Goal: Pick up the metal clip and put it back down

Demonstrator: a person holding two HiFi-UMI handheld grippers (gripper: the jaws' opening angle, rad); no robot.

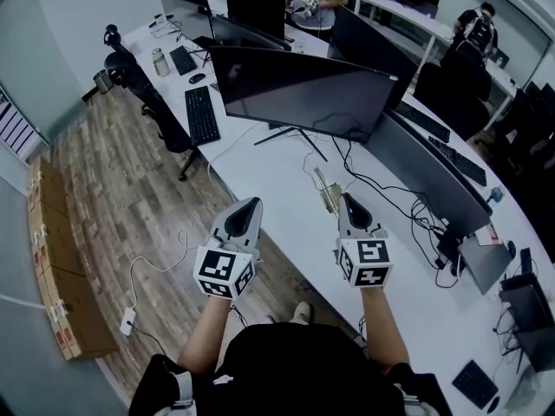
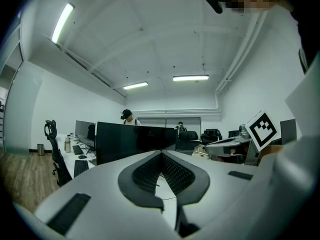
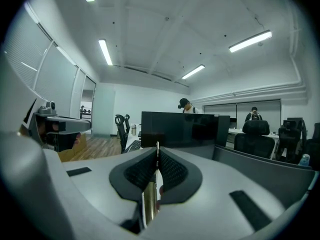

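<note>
In the head view both grippers hover over the near edge of the white desk [image 1: 286,232], pointing away from me. The metal clip [image 1: 328,194], a thin brass-coloured strip, sticks out at the tip of my right gripper [image 1: 347,199]. In the right gripper view the metal clip [image 3: 150,199] stands on edge between the two dark pads, and the right gripper [image 3: 157,153] is shut on it. My left gripper [image 1: 252,203] sits to its left, apart from the clip. In the left gripper view the left gripper [image 2: 161,155] has its jaws together with nothing between them.
A large dark monitor [image 1: 303,94] stands on the desk just beyond the grippers, with black cables [image 1: 381,189] trailing to its right. A keyboard [image 1: 201,115] lies at the left, and an office chair [image 1: 139,85] stands beside it. Cardboard boxes [image 1: 52,258] line the wooden floor.
</note>
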